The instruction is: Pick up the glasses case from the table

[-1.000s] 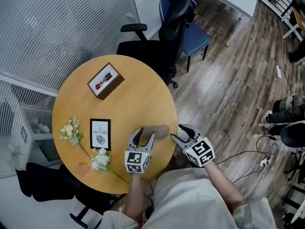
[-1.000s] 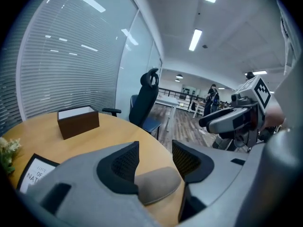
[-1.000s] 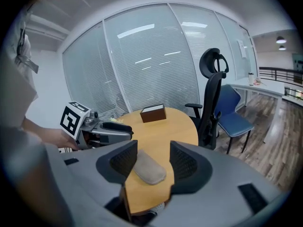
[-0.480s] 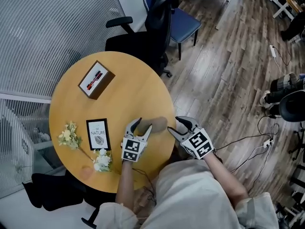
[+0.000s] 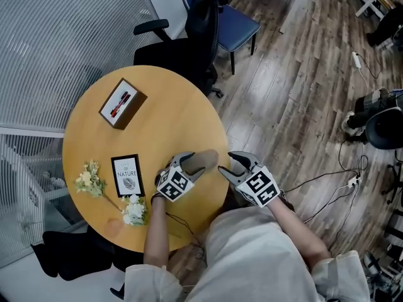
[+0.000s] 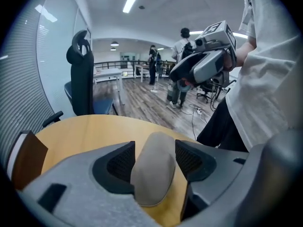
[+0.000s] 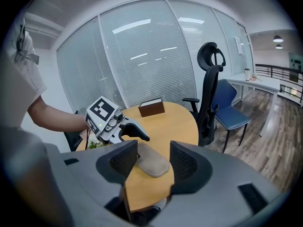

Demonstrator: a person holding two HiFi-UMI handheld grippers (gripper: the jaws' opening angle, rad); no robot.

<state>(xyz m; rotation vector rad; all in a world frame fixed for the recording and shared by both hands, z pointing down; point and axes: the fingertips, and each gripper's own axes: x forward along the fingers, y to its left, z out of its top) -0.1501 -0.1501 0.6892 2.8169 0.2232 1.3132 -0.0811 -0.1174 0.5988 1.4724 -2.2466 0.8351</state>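
1. Wood-plank floor (image 5: 296,74) fills the right of the head view.
2. Round wooden tabletop (image 5: 164,112) sits at left, a black office chair (image 5: 195,24) at its far edge.
3. Left gripper (image 5: 187,164) angles down over the tabletop's near right edge. Its jaws have just been opening and stand spread, one either side of the glasses case (image 5: 204,158).
4. Right gripper (image 5: 227,163) hovers just right of the case, jaws spread, nothing between them.
5. Brown box (image 5: 121,103) rests far left, and a booklet (image 5: 127,175) lies near left.
6. Taupe and oval, the glasses case lies flat on the tabletop.
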